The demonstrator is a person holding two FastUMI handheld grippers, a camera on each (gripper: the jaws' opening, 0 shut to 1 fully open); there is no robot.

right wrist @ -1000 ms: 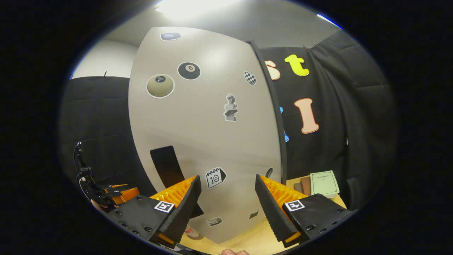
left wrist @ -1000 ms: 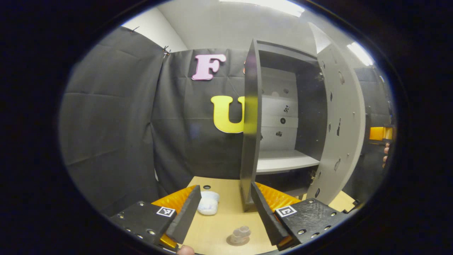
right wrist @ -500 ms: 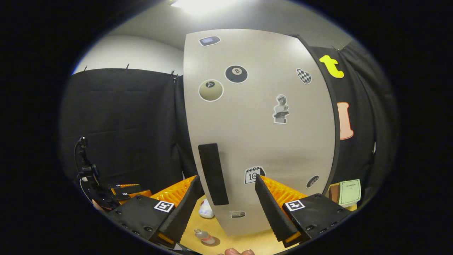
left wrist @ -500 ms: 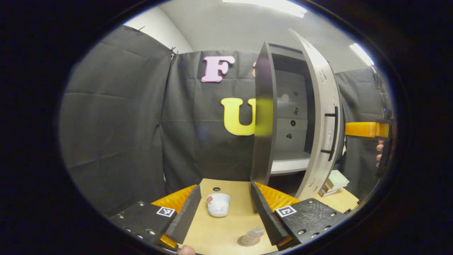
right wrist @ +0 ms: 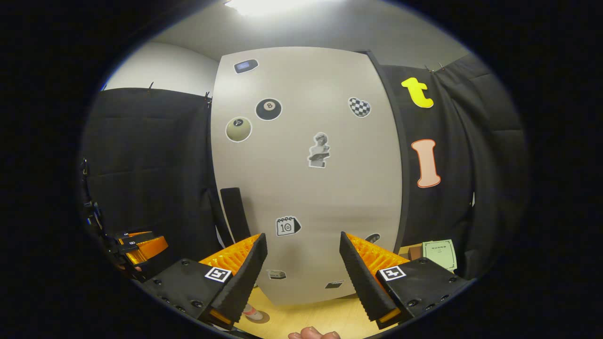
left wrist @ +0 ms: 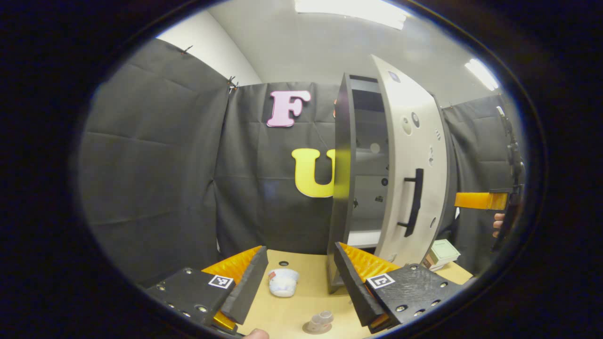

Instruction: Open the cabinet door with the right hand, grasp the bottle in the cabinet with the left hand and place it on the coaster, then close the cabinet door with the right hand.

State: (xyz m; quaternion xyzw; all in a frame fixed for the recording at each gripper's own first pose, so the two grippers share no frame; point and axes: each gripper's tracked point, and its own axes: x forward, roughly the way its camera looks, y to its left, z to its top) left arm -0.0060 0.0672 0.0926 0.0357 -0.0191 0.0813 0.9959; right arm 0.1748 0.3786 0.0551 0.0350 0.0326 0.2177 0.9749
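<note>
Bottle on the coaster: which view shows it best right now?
Left gripper view: the bottle stands on the coaster, unobstructed, on the table between that gripper's fingers. The right gripper view catches only its base and the coaster at the lower edge, partly behind a finger.

Ahead of the right gripper (right wrist: pixel 301 270) the cabinet door (right wrist: pixel 306 179) blocks the way, with open tabletop (right wrist: pixel 306 318) just below its spread fingers.
</note>
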